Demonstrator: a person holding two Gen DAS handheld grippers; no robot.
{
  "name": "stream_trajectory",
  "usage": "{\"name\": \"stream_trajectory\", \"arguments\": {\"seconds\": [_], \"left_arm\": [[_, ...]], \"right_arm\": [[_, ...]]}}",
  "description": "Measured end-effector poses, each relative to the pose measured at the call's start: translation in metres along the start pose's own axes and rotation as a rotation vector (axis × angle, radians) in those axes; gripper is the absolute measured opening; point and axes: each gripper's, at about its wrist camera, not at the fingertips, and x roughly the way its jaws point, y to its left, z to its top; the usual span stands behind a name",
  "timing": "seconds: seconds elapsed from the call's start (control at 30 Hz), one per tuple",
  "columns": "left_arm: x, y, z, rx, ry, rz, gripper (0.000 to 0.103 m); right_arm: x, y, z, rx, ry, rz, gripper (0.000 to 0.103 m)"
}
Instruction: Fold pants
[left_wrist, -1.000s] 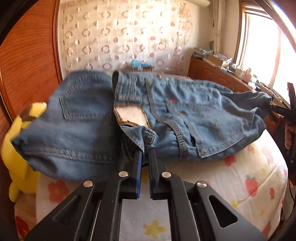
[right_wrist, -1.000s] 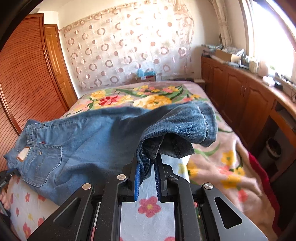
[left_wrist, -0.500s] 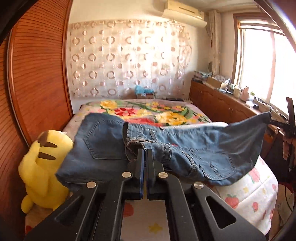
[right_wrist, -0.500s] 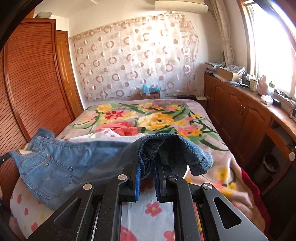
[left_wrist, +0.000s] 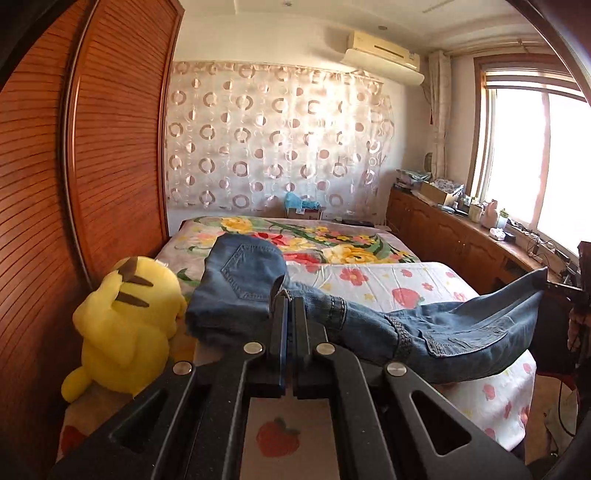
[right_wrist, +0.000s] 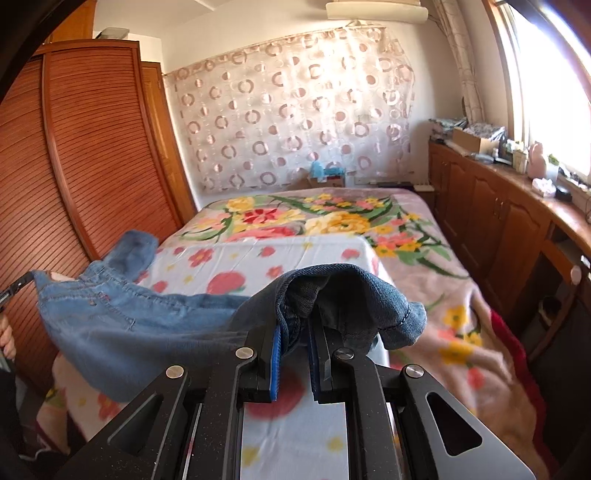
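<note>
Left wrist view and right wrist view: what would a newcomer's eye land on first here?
First, the blue jeans stretched above the bed, the left claw shut on the waist end and the right claw shut on the bunched leg end. Next, the bright yellow plush toy at the bed's left edge by the louvred wooden wardrobe. Then the glaring window on the right.

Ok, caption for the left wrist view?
Left claw grips the jeans by the waist, beside a yellow plush toy.

Jeans (left_wrist: 436, 332) dropped from raised spread to low sagging span just above bed (left_wrist: 388, 280); both cameras tilted up; plush (left_wrist: 125, 325) now fully exposed.
</note>
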Motion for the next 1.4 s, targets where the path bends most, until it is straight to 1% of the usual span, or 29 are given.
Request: {"name": "stream_trajectory", "arguments": {"seconds": [0.07,0.17,0.27,0.33,0.4,0.47,0.53,0.77,0.8,0.83,0.87,0.9,0.93,1.0,1.07,1.27,1.3,1.37,1.4], "left_arm": [[-0.002,0.007,-0.012,-0.019,0.024,-0.001,0.002],[0.007,0.012,-0.035,-0.025,0.085,-0.002,0.002],[0.017,0.008,-0.058,-0.022,0.151,0.003,0.002],[0.023,0.006,-0.072,-0.012,0.182,0.025,0.002],[0.027,0.008,-0.08,-0.016,0.204,0.029,0.002],[0.027,0.009,-0.086,-0.013,0.212,0.02,0.002],[0.027,0.01,-0.089,-0.012,0.219,0.03,0.002],[0.02,0.004,-0.092,-0.017,0.217,0.016,0.003],[0.02,0.002,-0.093,-0.016,0.215,0.009,0.005],[0.019,-0.001,-0.093,-0.011,0.214,0.004,0.009],[0.019,-0.004,-0.092,-0.005,0.212,0.0,0.018],[0.019,-0.007,-0.092,0.002,0.209,-0.004,0.024],[0.019,-0.012,-0.091,0.01,0.205,-0.013,0.027],[0.02,-0.018,-0.091,0.018,0.201,-0.029,0.043],[0.025,-0.026,-0.091,0.027,0.204,-0.05,0.044],[0.055,-0.06,-0.1,0.065,0.278,-0.127,0.045],[0.057,-0.065,-0.102,0.069,0.284,-0.139,0.045],[0.063,-0.077,-0.104,0.081,0.308,-0.178,0.046],[0.067,-0.083,-0.105,0.09,0.322,-0.192,0.058]], "right_arm": [[-0.003,-0.005,-0.011,0.019,0.021,0.018,0.012],[-0.006,-0.012,-0.026,0.041,0.046,0.033,0.012],[0.003,-0.017,-0.045,0.054,0.084,0.015,0.013],[0.012,-0.021,-0.053,0.078,0.11,0.005,0.013],[0.02,-0.029,-0.062,0.101,0.135,-0.006,0.013],[0.025,-0.036,-0.067,0.126,0.153,-0.009,0.014],[0.028,-0.037,-0.069,0.134,0.174,-0.01,0.014],[0.025,-0.043,-0.071,0.16,0.173,-0.008,0.017],[0.021,-0.04,-0.073,0.159,0.175,-0.01,0.018],[0.021,-0.035,-0.075,0.158,0.179,-0.012,0.021],[0.018,-0.028,-0.079,0.157,0.181,-0.017,0.022],[0.013,-0.028,-0.081,0.157,0.181,-0.018,0.023],[0.013,-0.026,-0.08,0.157,0.181,-0.02,0.023],[0.01,-0.024,-0.085,0.162,0.178,-0.026,0.024],[0.005,-0.022,-0.093,0.166,0.174,-0.027,0.025],[-0.012,-0.027,-0.098,0.169,0.153,-0.053,0.028],[-0.014,-0.029,-0.098,0.174,0.151,-0.056,0.029],[-0.018,-0.033,-0.099,0.184,0.15,-0.067,0.038],[-0.02,-0.035,-0.099,0.19,0.146,-0.07,0.04]]}}
